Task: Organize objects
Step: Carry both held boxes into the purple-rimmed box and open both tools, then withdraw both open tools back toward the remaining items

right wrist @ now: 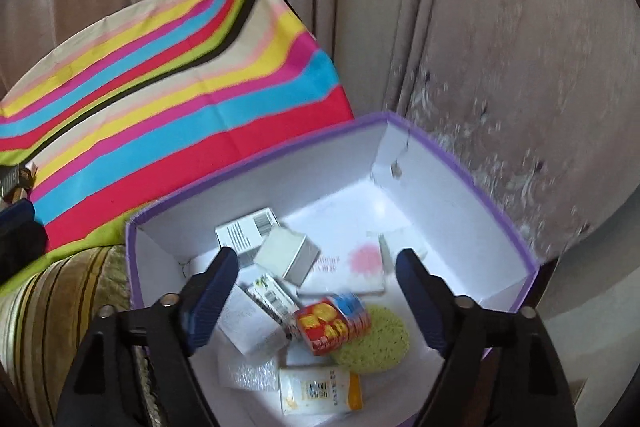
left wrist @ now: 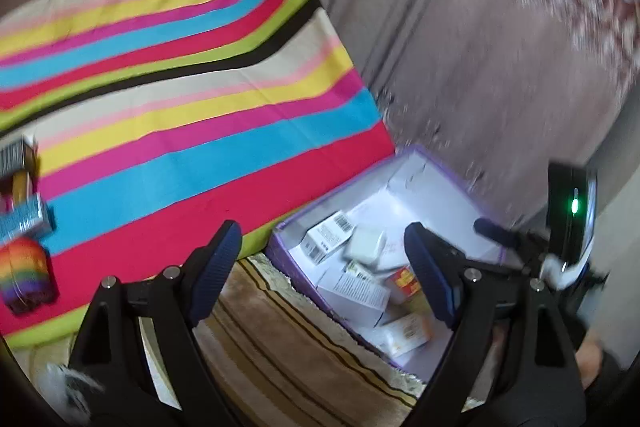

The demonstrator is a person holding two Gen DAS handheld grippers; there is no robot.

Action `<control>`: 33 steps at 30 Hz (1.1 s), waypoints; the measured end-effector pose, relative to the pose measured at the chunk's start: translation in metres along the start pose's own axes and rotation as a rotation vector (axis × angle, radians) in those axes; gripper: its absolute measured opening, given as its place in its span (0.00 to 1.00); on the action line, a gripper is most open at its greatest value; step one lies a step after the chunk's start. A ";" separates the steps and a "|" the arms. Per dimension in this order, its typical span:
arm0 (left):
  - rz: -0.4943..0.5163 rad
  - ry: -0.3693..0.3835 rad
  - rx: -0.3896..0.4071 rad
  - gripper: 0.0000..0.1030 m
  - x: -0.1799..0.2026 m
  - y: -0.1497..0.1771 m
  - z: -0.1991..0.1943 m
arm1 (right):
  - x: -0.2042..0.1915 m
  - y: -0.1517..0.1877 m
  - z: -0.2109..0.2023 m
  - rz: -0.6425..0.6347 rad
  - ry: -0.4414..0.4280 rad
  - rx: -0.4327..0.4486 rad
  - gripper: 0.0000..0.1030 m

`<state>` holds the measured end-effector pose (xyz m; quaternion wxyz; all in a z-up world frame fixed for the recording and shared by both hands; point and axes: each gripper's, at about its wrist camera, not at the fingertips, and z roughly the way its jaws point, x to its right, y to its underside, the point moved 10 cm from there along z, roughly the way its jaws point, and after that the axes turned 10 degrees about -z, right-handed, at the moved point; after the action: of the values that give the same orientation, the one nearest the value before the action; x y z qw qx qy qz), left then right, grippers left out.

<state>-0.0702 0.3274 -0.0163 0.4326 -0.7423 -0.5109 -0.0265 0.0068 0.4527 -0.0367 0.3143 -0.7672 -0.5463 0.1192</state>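
Right gripper (right wrist: 316, 295) jaws wide, nothing between them, poised straight over the purple box (right wrist: 500, 199) of small cartons; left gripper (left wrist: 324, 267) likewise agape and empty — remaining items (left wrist: 24, 227) lie far left on the striped cloth (left wrist: 200, 87), nearer the left hand.

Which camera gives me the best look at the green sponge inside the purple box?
The right wrist view: the green sponge lies unobstructed on the purple box floor. The left wrist view does not show it.
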 end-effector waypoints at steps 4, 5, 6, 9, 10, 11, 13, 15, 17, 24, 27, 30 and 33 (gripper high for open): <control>-0.067 0.021 0.012 0.83 -0.020 -0.006 -0.011 | -0.023 -0.017 -0.012 -0.088 0.008 0.055 0.82; -0.072 0.016 0.006 0.83 -0.024 -0.005 -0.012 | -0.031 -0.020 -0.014 -0.107 -0.005 0.058 0.82; -0.077 0.011 -0.003 0.83 -0.028 -0.005 -0.014 | -0.039 -0.022 -0.018 -0.132 -0.023 0.068 0.82; -0.122 0.007 -0.003 0.83 -0.047 -0.005 -0.022 | -0.059 -0.030 -0.028 -0.230 -0.011 0.096 0.82; -0.132 0.006 0.007 0.83 -0.052 -0.006 -0.025 | -0.064 -0.032 -0.029 -0.247 -0.008 0.093 0.82; -0.138 -0.013 0.019 0.83 -0.060 -0.007 -0.030 | -0.069 -0.033 -0.031 -0.249 -0.034 0.094 0.82; -0.143 -0.056 0.033 0.83 -0.073 -0.008 -0.036 | -0.076 -0.036 -0.037 -0.256 -0.062 0.108 0.82; -0.167 -0.069 0.056 0.82 -0.089 -0.010 -0.045 | -0.080 -0.038 -0.039 -0.230 -0.087 0.100 0.82; -0.204 -0.103 0.088 0.82 -0.110 -0.014 -0.055 | -0.092 -0.036 -0.041 -0.185 -0.184 0.071 0.82; -0.393 -0.151 0.170 0.77 -0.187 -0.016 -0.092 | -0.159 -0.026 -0.051 -0.298 -0.275 0.061 0.82; -0.450 -0.196 0.223 0.77 -0.220 -0.015 -0.115 | -0.184 -0.025 -0.054 -0.329 -0.311 0.061 0.82; -0.509 -0.228 0.255 0.77 -0.250 -0.012 -0.132 | -0.207 -0.021 -0.053 -0.362 -0.341 0.052 0.82; -0.561 -0.275 0.266 0.76 -0.277 -0.008 -0.141 | -0.226 -0.016 -0.047 -0.390 -0.355 0.029 0.82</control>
<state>-0.1516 0.0302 -0.0568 0.4284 -0.5065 -0.7480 0.0227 -0.0653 0.2334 -0.0273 0.2415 -0.6098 -0.7287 0.1970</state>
